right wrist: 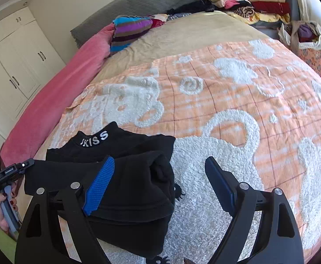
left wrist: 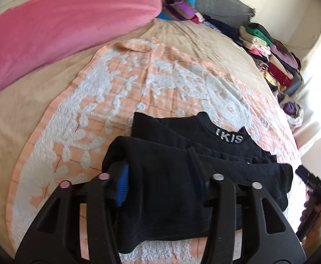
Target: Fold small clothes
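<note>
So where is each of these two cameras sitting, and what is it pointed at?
Left wrist: on the left gripper, facing across the bed at the black garment between its fingers; the other hand's gripper shows at right.
Right wrist: on the right gripper, open, over the orange blanket; the left hand shows.
Shared: garment, blanket, clothes pile.

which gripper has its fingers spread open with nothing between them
The right gripper: its fingers stand wide apart above the orange towel, beside the black garment. The left gripper is closed on that garment.
</note>
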`<move>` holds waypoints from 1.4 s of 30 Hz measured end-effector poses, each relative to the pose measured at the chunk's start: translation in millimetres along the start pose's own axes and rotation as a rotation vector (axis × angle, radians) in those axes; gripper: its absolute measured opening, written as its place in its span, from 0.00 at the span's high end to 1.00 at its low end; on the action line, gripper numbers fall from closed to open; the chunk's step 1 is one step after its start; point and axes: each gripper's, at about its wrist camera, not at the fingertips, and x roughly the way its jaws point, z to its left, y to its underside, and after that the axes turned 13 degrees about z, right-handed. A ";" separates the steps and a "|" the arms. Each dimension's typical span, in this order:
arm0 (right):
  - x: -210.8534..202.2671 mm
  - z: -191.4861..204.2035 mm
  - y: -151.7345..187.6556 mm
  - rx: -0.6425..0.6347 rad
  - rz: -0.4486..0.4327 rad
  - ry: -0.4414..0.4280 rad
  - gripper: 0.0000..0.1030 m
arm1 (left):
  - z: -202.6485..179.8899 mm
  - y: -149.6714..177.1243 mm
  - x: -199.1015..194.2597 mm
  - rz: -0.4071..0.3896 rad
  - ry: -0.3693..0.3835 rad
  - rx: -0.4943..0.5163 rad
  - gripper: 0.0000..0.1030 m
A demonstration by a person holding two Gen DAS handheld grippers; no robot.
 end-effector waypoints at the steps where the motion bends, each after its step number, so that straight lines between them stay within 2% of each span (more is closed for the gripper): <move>1: -0.4 3.1 -0.4 -0.010 -0.002 -0.003 0.19 | -3.9 0.4 -1.8 -0.004 -0.017 0.019 0.58; 3: -0.8 10.2 -0.5 -0.032 -0.005 0.005 0.19 | -8.5 0.5 -2.5 -0.004 -0.039 0.041 0.54; 6: 0.4 17.1 0.1 -0.065 -0.004 0.021 0.18 | -9.4 -1.8 -4.3 -0.018 -0.098 0.036 0.31; 11: -0.3 20.3 1.1 -0.079 -0.001 0.016 0.18 | -0.7 -8.9 -20.7 -0.054 -0.127 0.011 0.31; 15: -5.8 23.6 1.3 -0.096 -0.008 0.003 0.18 | 5.0 4.3 -32.9 -0.063 -0.140 0.019 0.31; 20: -12.1 26.2 2.0 -0.107 -0.008 -0.009 0.18 | 16.4 35.0 -33.7 -0.024 -0.126 -0.006 0.31; 24: -12.4 27.6 8.0 -0.115 0.024 -0.028 0.18 | 18.9 57.2 -28.9 0.013 -0.106 -0.011 0.31; 28: -7.2 29.5 18.2 -0.126 0.078 -0.035 0.18 | 15.2 67.0 -19.7 0.045 -0.087 0.001 0.31; 33: 5.5 28.5 26.6 -0.121 0.137 -0.029 0.18 | 11.2 64.0 -2.1 0.073 -0.053 -0.010 0.31; 36: 15.7 22.0 27.9 -0.095 0.169 -0.037 0.21 | 10.5 59.5 4.5 0.079 -0.034 -0.028 0.38; 37: 19.1 20.3 28.7 -0.092 0.183 -0.034 0.28 | 9.6 58.1 6.3 0.082 -0.038 -0.029 0.46; 39: 21.4 18.7 29.4 -0.103 0.191 -0.023 0.49 | 7.0 56.3 7.1 0.083 -0.059 -0.019 0.64; 40: 20.7 18.6 29.2 -0.112 0.195 -0.024 0.67 | 6.5 56.2 6.6 0.082 -0.055 -0.014 0.86; 41: 18.8 19.1 28.6 -0.124 0.195 -0.038 0.79 | 6.4 56.1 4.8 0.083 -0.042 -0.010 0.96; 42: 16.4 20.4 28.1 -0.135 0.194 -0.052 0.83 | 6.2 56.0 1.8 0.083 -0.032 -0.005 0.96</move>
